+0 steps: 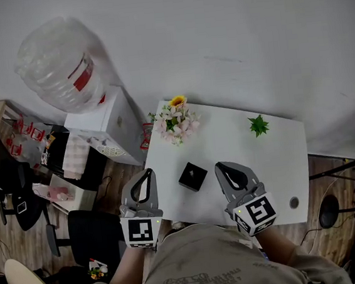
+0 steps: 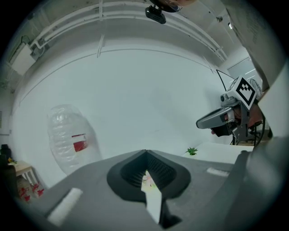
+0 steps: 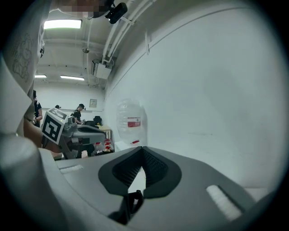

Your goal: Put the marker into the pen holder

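Note:
The black square pen holder (image 1: 192,176) stands on the white table (image 1: 242,156), near its front edge. No marker shows in any view. My left gripper (image 1: 148,173) hovers just left of the holder, at the table's left edge, its jaws closed with nothing between them. My right gripper (image 1: 222,166) hangs just right of the holder, jaws also closed and empty. In the left gripper view the left gripper (image 2: 145,154) points at the wall, with the right gripper (image 2: 226,118) at its right. The right gripper (image 3: 142,150) faces the wall too.
A flower bunch (image 1: 175,121) stands at the table's back left and a small green plant (image 1: 258,125) at the back right. A grey round cap (image 1: 293,202) sits at the front right. A water bottle (image 1: 62,65) on a white dispenser (image 1: 103,124) stands left of the table.

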{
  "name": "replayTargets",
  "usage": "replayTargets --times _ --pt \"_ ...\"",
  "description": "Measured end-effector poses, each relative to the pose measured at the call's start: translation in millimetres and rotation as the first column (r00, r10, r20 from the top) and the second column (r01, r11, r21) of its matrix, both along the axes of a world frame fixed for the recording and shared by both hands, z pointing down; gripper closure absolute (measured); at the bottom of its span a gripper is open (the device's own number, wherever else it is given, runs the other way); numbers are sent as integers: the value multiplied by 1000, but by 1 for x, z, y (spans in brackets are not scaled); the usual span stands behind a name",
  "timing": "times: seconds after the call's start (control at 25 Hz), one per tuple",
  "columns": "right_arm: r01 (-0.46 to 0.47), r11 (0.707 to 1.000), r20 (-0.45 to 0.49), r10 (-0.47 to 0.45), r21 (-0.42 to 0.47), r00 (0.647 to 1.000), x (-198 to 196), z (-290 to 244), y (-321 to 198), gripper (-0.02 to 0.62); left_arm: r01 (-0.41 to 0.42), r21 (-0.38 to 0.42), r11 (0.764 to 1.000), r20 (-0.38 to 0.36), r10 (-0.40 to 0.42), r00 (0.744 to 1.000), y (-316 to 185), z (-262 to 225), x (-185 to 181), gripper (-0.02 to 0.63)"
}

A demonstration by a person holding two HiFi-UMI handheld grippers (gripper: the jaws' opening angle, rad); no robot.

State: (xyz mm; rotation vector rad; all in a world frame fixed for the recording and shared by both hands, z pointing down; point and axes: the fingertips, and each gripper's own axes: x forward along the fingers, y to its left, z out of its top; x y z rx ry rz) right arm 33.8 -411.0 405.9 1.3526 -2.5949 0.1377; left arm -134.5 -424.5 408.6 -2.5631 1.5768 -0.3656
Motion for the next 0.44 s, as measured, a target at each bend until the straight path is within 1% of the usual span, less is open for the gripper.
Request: replayTargets --times 0.16,0.44 --pt "-23 999 35 24 -32 999 5 5 -4 569 1 -5 1000 1 -1 1000 -1 2 -1 606" --pt "-50 999 48 51 -20 998 10 0 -10 569 -3 14 1000 3 3 1000 -3 -6 -1 606"
